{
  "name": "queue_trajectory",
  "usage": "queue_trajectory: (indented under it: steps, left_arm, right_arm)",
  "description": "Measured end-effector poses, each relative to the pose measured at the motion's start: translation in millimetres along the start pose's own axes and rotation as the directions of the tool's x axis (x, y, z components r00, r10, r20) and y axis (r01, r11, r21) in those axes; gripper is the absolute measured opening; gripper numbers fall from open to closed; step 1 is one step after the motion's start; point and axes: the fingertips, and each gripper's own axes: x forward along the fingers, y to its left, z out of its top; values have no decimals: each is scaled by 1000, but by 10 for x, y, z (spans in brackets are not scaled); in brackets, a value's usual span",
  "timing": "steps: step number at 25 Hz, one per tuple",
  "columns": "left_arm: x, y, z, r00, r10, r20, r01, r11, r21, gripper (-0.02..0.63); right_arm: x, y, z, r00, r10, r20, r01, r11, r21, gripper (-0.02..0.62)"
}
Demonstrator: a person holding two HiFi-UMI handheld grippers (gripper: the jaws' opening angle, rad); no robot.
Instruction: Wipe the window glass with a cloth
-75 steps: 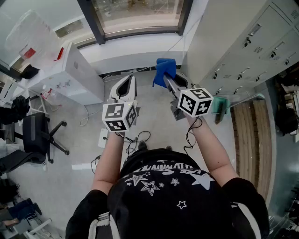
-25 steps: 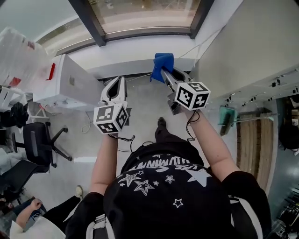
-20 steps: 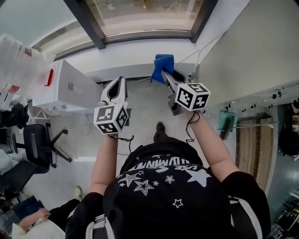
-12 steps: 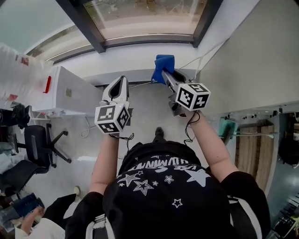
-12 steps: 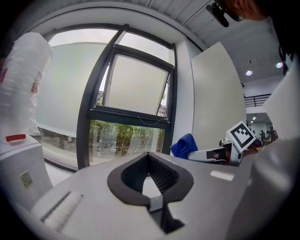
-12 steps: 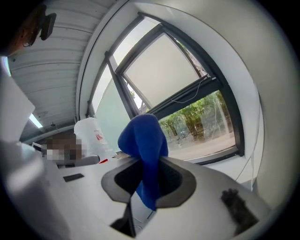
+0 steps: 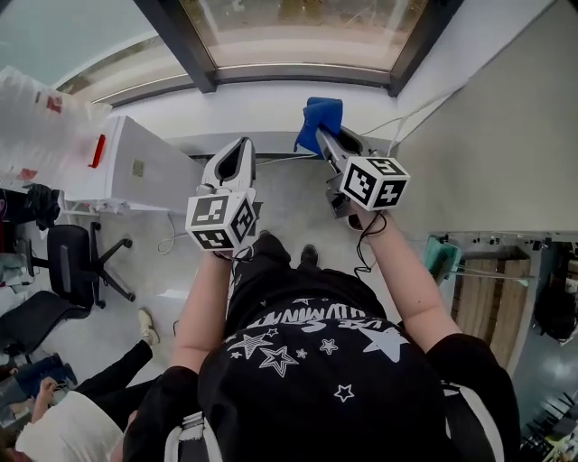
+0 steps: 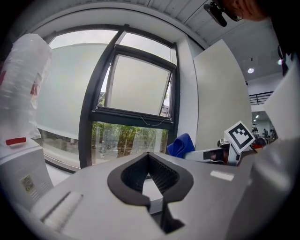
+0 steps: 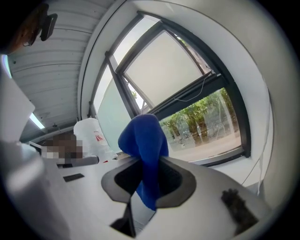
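Observation:
The window glass [image 7: 298, 27] in its dark frame lies ahead above a white sill [image 7: 271, 95]. A blue cloth [image 7: 318, 115] sticks out of my right gripper [image 7: 321, 137], which is shut on it just short of the sill. In the right gripper view the cloth [image 9: 146, 140] stands up between the jaws before the glass [image 9: 206, 122]. My left gripper [image 7: 232, 161] is shut with nothing in it, level with the right one and to its left. The left gripper view shows its closed tips [image 8: 148, 155], the glass [image 8: 126, 140] and the cloth [image 8: 181, 145] at right.
A white cabinet [image 7: 135, 167] stands at left under the sill, with a white plastic bag [image 7: 36, 108] beyond it. A pale wall [image 7: 506, 135] closes the right side. An office chair [image 7: 77, 262] and another person [image 7: 63, 433] are at lower left. Cables [image 7: 172, 244] lie on the floor.
The person has stepped toward the window, so the sill and glass are closer. Both grippers stay side by side, the cloth still held. Another person has come into view at lower left.

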Motion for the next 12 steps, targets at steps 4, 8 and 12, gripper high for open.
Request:
queue_trajectory:
  steps: [4,8,12]
  left_arm:
    - [106,171,-8,1000,0,-3,0,1000,-11,8]
    - [327,430,-9,1000,-11,-13,10,1000,-30,8]
    - [636,684,116,999,-39,-3,39,999,-29,8]
  right_arm:
    - [159,-3,-1,1000,-3,-16,3,1000,-5,77]
    - [411,-73,72,999,-30,-21,29,1000,-11,77]
    - [721,-158,244,998,-56,-11,56,998,-23,77]
